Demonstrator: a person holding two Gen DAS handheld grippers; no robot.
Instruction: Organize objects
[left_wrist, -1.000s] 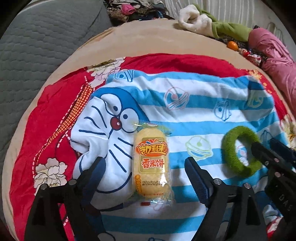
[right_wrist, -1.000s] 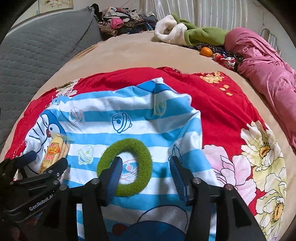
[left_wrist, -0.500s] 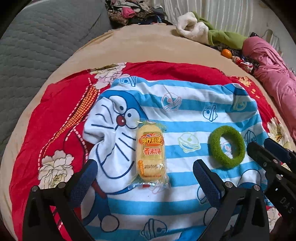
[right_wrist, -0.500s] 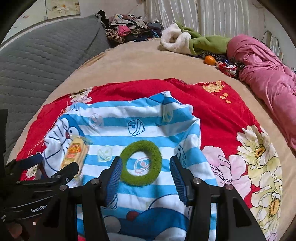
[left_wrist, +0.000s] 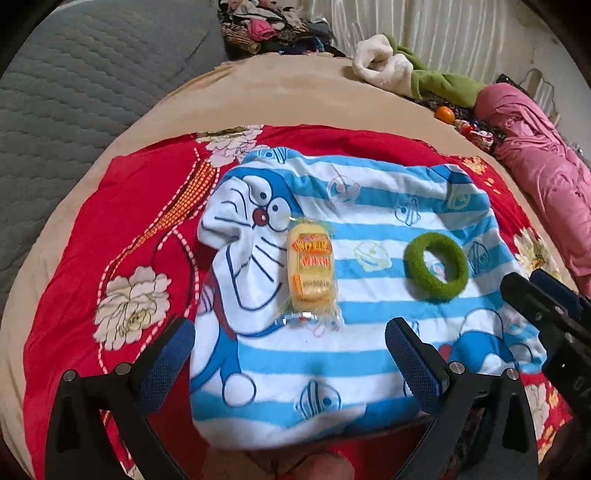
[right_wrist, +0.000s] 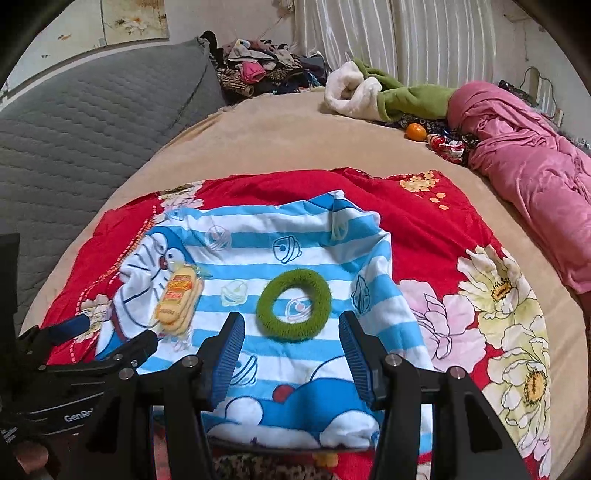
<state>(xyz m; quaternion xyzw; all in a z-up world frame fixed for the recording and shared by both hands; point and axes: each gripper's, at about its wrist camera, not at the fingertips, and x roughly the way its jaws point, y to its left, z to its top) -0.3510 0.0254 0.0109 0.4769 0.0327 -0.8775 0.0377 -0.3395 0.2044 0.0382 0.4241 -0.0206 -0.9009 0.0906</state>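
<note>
Lying apart on striped terry towel (left_wrist: 369, 365): crinkly wrapped rice cracker (left_wrist: 312, 269), fuzzy green ring (left_wrist: 436, 272).

Green ring (right_wrist: 293, 306) beyond empty fingers (right_wrist: 231, 345).

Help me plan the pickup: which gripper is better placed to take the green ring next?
Probably the right gripper: the green ring lies straight ahead between its open jaws. The left gripper lines up with the snack packet instead.
</note>
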